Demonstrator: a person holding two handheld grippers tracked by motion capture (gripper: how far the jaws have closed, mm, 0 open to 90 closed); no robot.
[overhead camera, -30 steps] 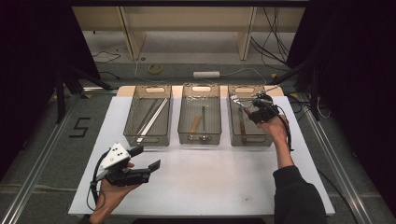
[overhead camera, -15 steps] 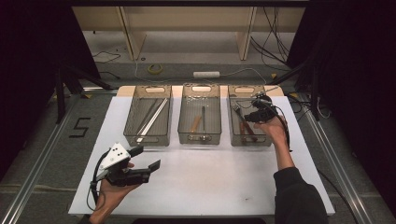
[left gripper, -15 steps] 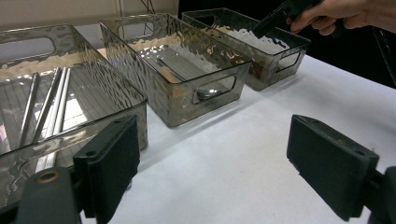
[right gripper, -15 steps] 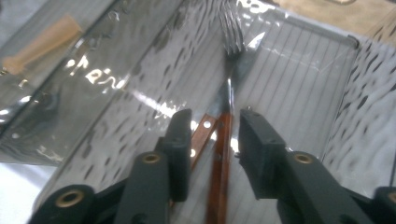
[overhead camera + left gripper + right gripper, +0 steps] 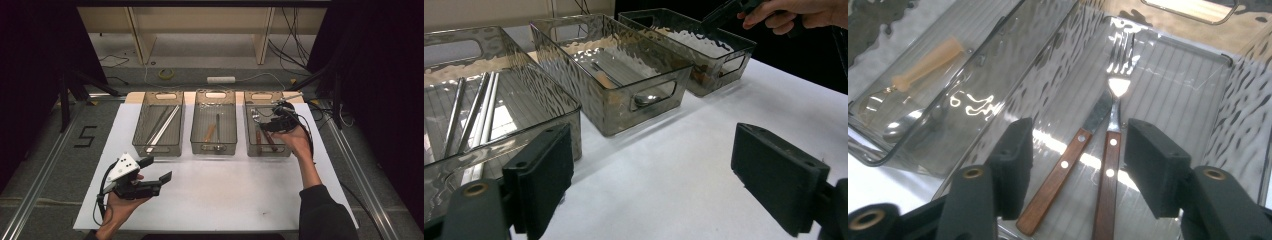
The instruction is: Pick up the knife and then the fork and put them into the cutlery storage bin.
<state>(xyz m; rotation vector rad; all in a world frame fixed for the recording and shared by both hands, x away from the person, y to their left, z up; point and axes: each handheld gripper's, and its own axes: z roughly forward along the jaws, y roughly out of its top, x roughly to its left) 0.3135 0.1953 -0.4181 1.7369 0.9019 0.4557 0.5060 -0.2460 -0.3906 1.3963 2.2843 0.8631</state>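
My right gripper (image 5: 272, 125) hangs over the right clear bin (image 5: 286, 150), pointing down into it. Its jaws have just been opening and now stand apart. Below them, on the bin floor, a wooden-handled knife (image 5: 1058, 185) and a wooden-handled fork (image 5: 1110, 150) lie side by side, and neither pad (image 5: 1155, 170) touches them. My left gripper (image 5: 159, 169) is held above the table's front left, open with nothing between its pads (image 5: 544, 175).
The middle bin (image 5: 215, 149) holds a spoon with a pale wooden handle (image 5: 923, 62) and another utensil. The left bin (image 5: 150, 150) holds long metal sticks (image 5: 474, 110). All three bins stand in a row at the back of the white table (image 5: 225, 195).
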